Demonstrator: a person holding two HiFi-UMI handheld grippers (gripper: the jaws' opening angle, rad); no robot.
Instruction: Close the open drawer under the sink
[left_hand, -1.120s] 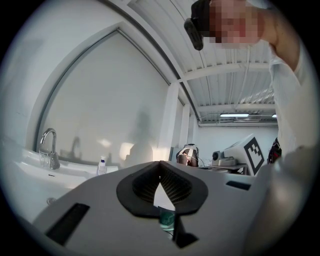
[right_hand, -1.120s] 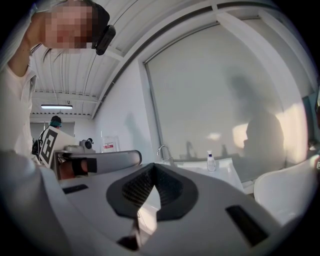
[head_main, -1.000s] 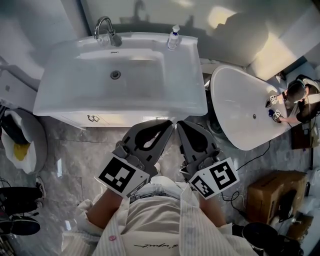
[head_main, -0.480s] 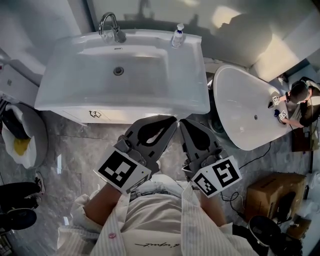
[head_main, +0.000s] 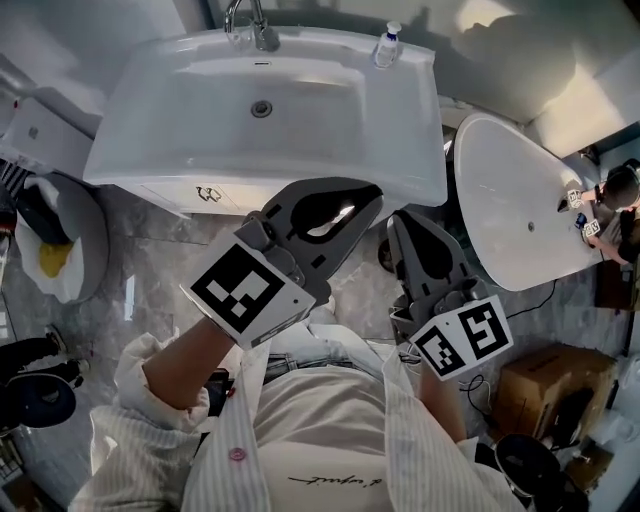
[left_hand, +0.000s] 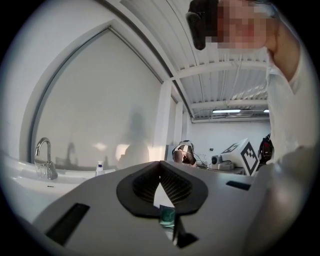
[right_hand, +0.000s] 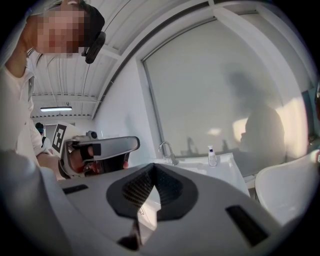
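Lifted nearer since a moment ago, the left gripper (head_main: 373, 199) and right gripper (head_main: 399, 223) hold their fingers (head_main: 318, 187) together, empty, with the sink (head_main: 140, 150) ahead of them.

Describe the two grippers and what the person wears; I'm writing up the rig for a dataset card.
The left gripper and right gripper are grey plastic, each with two curved jaws lined with black ribbed pads. Each carries a white cube with black square markers. No cables show. The shirt is white with fine stripes.
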